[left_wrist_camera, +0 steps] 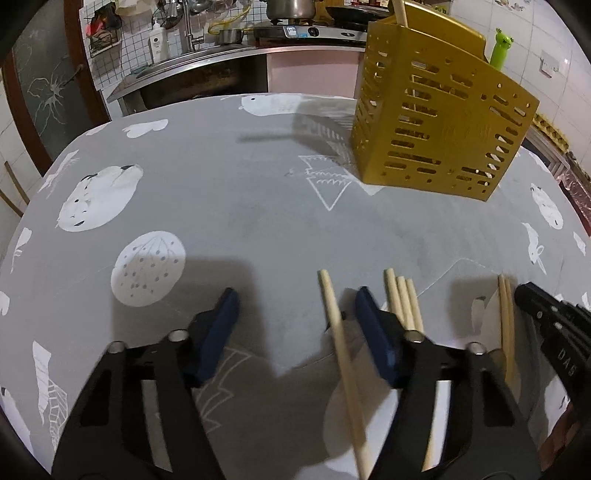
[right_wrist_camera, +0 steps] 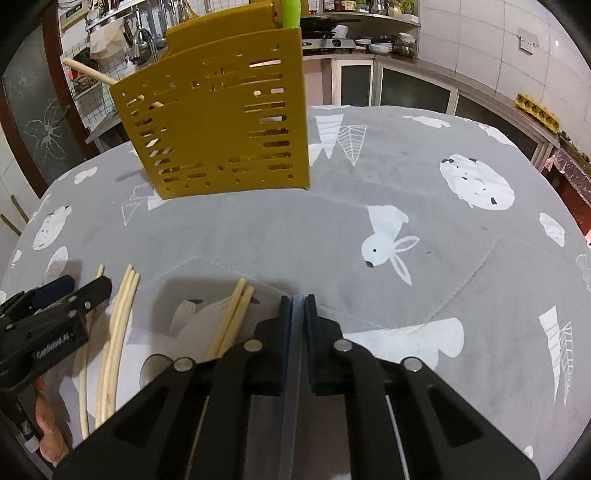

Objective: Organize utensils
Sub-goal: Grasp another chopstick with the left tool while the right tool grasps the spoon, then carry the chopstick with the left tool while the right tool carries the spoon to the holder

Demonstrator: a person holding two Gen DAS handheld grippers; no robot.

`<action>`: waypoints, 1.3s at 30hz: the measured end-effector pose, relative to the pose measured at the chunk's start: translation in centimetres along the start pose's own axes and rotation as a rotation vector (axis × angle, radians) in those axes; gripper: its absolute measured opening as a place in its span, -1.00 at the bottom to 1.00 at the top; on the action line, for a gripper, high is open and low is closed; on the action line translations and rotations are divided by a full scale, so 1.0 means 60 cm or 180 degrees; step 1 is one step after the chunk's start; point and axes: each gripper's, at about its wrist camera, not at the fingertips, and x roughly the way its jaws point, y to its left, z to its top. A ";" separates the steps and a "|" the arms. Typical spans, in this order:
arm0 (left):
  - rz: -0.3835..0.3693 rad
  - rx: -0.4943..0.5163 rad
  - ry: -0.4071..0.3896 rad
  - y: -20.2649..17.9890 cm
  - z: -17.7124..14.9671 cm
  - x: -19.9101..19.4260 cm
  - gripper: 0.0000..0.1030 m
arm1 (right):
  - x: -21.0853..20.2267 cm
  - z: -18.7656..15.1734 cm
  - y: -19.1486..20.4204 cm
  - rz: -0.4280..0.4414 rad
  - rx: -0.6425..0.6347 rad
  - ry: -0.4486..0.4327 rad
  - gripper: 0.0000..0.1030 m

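Pale wooden chopsticks lie on the grey printed tablecloth (left_wrist_camera: 240,192) near its front. One single chopstick (left_wrist_camera: 332,317) runs between the jaws of my left gripper (left_wrist_camera: 297,295), close to the right blue pad; the pads stand apart and do not press it. A bundle of three chopsticks (left_wrist_camera: 404,302) lies just right of that gripper. A pair of chopsticks (right_wrist_camera: 236,314) lies beside the left finger of my right gripper (right_wrist_camera: 297,299), which is shut with nothing seen between its pads. The yellow slotted utensil holder (right_wrist_camera: 221,122) stands farther back with one chopstick (right_wrist_camera: 92,72) leaning out of it.
A green bottle (left_wrist_camera: 500,48) stands behind the holder. The kitchen counter with sink and stove (left_wrist_camera: 288,31) runs beyond the table's far edge. A person's hand (right_wrist_camera: 48,435) shows under the left gripper (right_wrist_camera: 79,286).
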 end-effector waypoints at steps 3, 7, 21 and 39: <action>-0.0013 0.0047 0.0028 -0.013 0.004 -0.002 -0.29 | 0.000 -0.001 -0.001 0.0016 0.0013 -0.0019 -0.84; -0.0034 0.0069 0.0084 -0.023 0.008 -0.001 -0.55 | -0.001 0.000 -0.005 0.0051 0.0045 -0.0030 -0.84; -0.0110 0.0058 -0.0037 -0.021 0.012 -0.021 -0.89 | -0.043 0.010 -0.019 0.0081 0.0082 -0.0249 -0.85; -0.0209 0.0089 -0.1268 -0.001 0.028 -0.200 -0.92 | -0.168 0.033 -0.022 0.0095 0.0052 -0.1117 -0.85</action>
